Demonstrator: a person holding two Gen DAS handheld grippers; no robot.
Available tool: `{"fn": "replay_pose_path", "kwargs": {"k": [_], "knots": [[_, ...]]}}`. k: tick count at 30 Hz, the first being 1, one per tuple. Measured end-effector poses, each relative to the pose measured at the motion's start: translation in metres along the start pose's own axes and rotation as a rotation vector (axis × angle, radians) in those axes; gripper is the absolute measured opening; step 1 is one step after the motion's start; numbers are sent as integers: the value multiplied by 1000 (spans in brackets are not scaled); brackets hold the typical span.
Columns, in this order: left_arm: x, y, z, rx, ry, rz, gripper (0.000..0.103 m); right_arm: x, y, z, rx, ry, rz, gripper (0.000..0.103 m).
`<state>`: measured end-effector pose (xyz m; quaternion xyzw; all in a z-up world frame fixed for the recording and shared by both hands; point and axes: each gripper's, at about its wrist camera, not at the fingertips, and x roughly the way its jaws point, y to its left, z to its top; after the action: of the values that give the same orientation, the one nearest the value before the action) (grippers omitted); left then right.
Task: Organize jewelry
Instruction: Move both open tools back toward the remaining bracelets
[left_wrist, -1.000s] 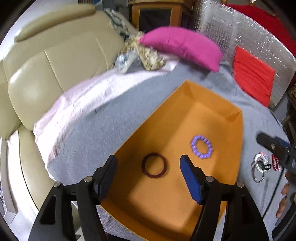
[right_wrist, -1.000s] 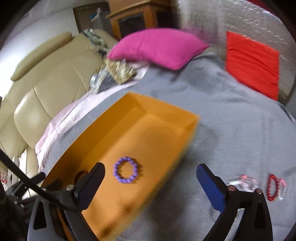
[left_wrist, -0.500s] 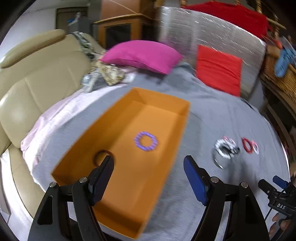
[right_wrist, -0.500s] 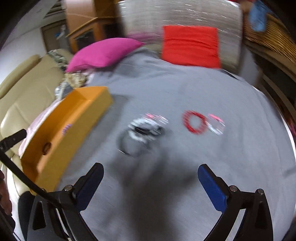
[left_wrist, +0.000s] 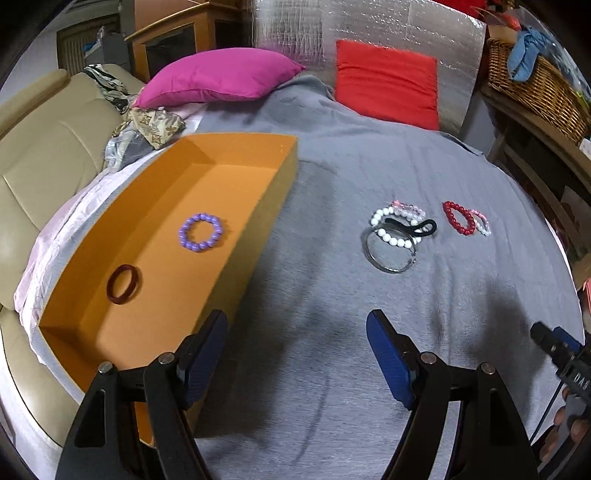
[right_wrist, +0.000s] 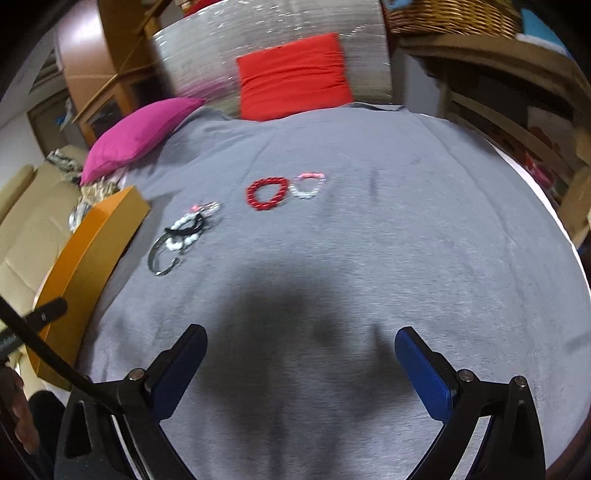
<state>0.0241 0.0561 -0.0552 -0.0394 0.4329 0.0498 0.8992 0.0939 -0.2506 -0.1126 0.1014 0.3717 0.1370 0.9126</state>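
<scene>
While both grippers hover with jaws apart and empty, loose bracelets lie on the grey blanket (left_wrist: 332, 177).
Orange box (left_wrist: 284, 177) holds purple beaded bracelet (left_wrist: 201, 232), dark red bangle (left_wrist: 123, 284); red beaded bracelet (right_wrist: 266, 193) well apart from box.

Lay open: bare grey fleece blanket (right_wrist: 369, 258) ahead of both grippers. Walled off leftward by tall-sided orange cardboard box (left_wrist: 273, 206); hemmed rearward by red cushion (right_wrist: 293, 75).

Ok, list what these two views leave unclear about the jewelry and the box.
- Orange box: in the right wrist view only its outer wall shows, so the inside is hidden.
- Heap around the white bead bracelet: the pieces overlap, so their count is uncertain in both views.
- Pale bracelet beside the red bead bracelet: motion blur hides its beads.
</scene>
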Motion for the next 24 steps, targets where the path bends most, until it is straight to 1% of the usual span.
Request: {"fn": "replay_pose_path", "kwargs": {"k": [6,15,19,24], "knots": [[7,-6,1,8,8,-4,78,2,-8,4,34,-17,8,103],[14,-16,6,19,16,-27,78,4,2,3,-9,-14,10,103],[18,-20,11,21,10,-37,78,7,2,13,-14,-13,8,103],[33,-29,23,32,27,-50,78,26,-6,41,12,25,13,103]]}}
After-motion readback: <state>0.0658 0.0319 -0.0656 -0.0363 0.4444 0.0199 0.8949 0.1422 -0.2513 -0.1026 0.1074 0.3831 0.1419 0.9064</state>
